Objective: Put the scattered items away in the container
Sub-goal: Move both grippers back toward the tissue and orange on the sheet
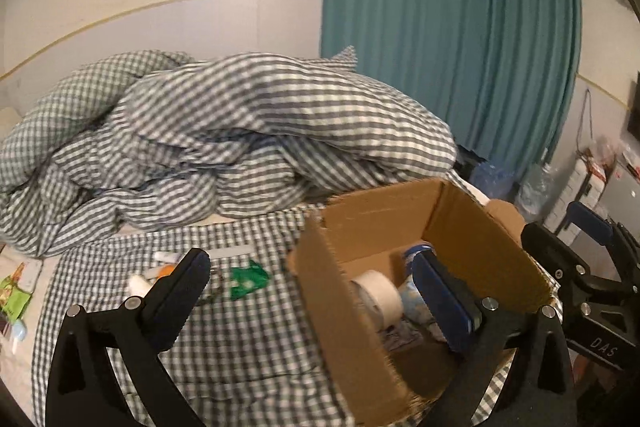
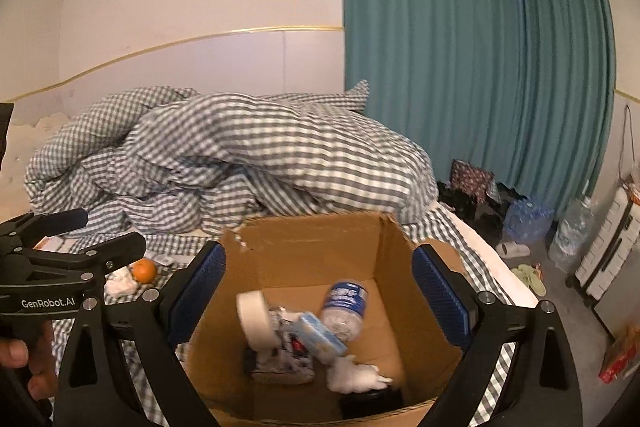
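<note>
— Black fingers with blue pads fill the bottom of both views. How do they stand?

— Both wide apart, nothing gripped. The right gripper (image 2: 318, 291) hangs over the open brown cardboard box (image 2: 316, 239), its pads spread past the box's side walls without touching them. The left gripper (image 1: 316, 291) has one finger over the box's inside and the other out over the grey-and-white checked bedsheet (image 1: 248, 339) – empty too.

— What's in the box?

— A roll of white tape (image 2: 254, 319) on edge near the left wall, a clear plastic bottle with a blue label (image 2: 344, 307) lying on its side toward the back, a light-blue packet (image 2: 318, 337) leaning across the middle, a crumpled white wad (image 2: 354, 377) near the front edge, and something dark in the front right corner, too dim to name.

— And where does the box sit?

— On the bed, near its right edge, in front of the heaped checked duvet (image 1: 224, 135).

— Anything outside it?

— Left of the box on the sheet: a green wrapper (image 1: 248, 277), a white tube (image 1: 166, 257), and an orange fruit (image 2: 144, 270) beside crumpled white paper (image 2: 119, 283). A teal curtain (image 2: 472, 67) hangs behind the bed.
</note>
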### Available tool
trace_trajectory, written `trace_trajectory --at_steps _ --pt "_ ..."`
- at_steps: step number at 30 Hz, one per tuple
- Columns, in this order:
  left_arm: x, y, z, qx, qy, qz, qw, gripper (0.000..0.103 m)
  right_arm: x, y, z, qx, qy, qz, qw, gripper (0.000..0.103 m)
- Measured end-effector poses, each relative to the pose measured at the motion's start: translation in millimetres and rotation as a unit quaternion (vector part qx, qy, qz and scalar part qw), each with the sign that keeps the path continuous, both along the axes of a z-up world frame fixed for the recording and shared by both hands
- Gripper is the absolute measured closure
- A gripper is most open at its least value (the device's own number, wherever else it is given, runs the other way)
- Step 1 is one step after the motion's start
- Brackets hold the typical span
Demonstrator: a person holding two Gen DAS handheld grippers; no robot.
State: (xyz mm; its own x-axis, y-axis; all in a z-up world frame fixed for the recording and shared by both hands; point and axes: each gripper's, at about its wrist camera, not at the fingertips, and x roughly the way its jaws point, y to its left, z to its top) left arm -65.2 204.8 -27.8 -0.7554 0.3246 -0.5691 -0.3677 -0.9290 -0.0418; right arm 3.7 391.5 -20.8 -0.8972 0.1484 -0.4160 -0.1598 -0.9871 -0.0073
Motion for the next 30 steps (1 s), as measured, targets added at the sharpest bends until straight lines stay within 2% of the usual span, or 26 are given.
trace_trajectory --at_steps 12,25,30 --pt "8.9 -96.3 17.5 0.017 0.019 0.07 0.9972 0.0 -3.8 -75.0 18.6 0.018 0.016 0.051 0.998 0.001" --pt "20.2 -200.8 18.4 0.029 0.02 0.152 0.9877 0.0 -17.4 -146.2 26.2 0.025 0.009 0.103 0.994 0.0" --pt "21.8 -233.7 20.0 0.03 0.022 0.179 0.9832 0.0 -24.6 -167.1 22.9 0.034 -0.001 0.107 0.994 0.0"
